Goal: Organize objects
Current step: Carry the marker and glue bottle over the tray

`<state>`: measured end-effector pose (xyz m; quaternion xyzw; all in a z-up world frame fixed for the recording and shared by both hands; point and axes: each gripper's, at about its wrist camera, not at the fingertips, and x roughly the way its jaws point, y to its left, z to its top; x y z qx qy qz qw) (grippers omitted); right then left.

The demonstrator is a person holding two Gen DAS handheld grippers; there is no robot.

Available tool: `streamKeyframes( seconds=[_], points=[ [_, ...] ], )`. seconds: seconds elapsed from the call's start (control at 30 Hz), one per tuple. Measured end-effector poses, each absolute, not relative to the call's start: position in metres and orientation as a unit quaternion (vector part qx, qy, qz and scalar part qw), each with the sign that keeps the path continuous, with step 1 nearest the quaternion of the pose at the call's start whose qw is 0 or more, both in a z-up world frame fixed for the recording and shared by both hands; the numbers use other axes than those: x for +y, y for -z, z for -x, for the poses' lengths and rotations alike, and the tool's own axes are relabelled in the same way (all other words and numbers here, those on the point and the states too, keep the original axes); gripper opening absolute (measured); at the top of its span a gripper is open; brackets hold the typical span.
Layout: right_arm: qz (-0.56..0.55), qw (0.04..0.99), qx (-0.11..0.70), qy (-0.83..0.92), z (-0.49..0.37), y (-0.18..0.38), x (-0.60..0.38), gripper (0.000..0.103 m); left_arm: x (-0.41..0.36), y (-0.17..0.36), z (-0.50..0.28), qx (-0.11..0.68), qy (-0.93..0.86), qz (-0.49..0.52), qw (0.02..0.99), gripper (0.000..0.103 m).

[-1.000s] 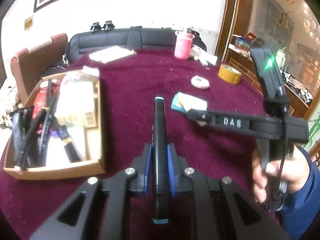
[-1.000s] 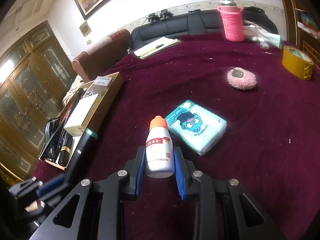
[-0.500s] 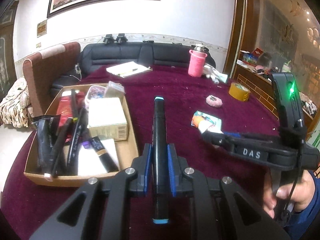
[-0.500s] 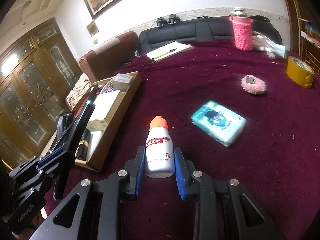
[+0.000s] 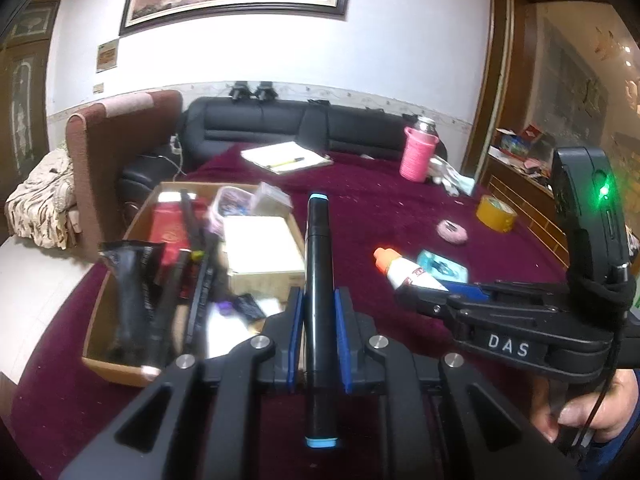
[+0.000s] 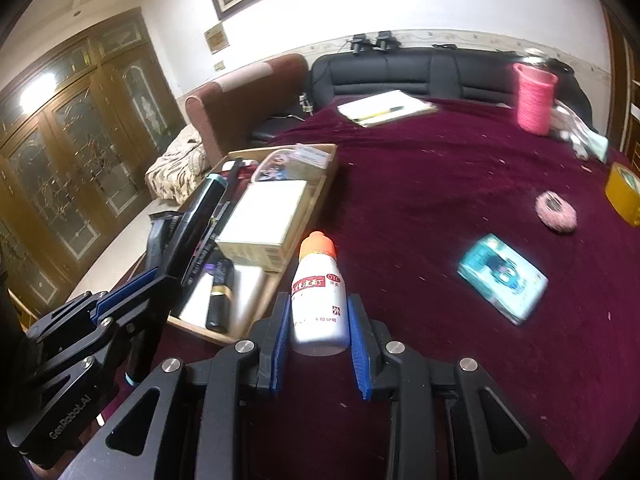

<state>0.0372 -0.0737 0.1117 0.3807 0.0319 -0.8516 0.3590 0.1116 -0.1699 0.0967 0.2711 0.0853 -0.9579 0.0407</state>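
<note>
My left gripper [image 5: 318,344] is shut on a black marker [image 5: 317,280] with blue-capped ends, held above the near right corner of the cardboard box [image 5: 120,372]. It also shows in the right wrist view [image 6: 132,300], over the box [image 6: 320,196]. My right gripper [image 6: 318,332] is shut on a white bottle [image 6: 318,304] with an orange cap, just right of the box. The bottle also shows in the left wrist view [image 5: 404,270], held by the right gripper [image 5: 436,300]. The box holds pens, black tubes and a white carton [image 5: 262,252].
On the maroon tablecloth [image 6: 440,200] lie a teal tissue pack [image 6: 502,276], a pink fuzzy puff [image 6: 556,210], a yellow tape roll [image 6: 624,194], a pink-sleeved flask [image 6: 534,98] and a notebook with a pen [image 6: 384,108]. A black sofa and a brown armchair stand behind.
Both grippers have risen and moved left toward the box, each keeping its object. The tissue pack now lies farther to the right of the bottle.
</note>
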Motion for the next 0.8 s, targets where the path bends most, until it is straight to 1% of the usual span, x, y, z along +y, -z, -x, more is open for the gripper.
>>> streamKeyframes(
  seconds=[0.4, 0.57, 0.8],
  points=[
    [-0.386, 0.387, 0.067, 0.835, -0.018, -0.123, -0.168, 0.031, -0.240, -0.083, -0.104, 0.121, 0.948, -0.275, 0.108, 0.015],
    [-0.394, 0.391, 0.071, 0.829, -0.005, -0.122, -0.200, 0.031, -0.256, -0.078, -0.100, 0.126, 0.944, -0.280, 0.124, 0.015],
    [-0.400, 0.387, 0.080, 0.827, 0.012, -0.118, -0.231, 0.031, -0.262, -0.072, -0.088, 0.113, 0.941, -0.290, 0.135, 0.015]
  ],
)
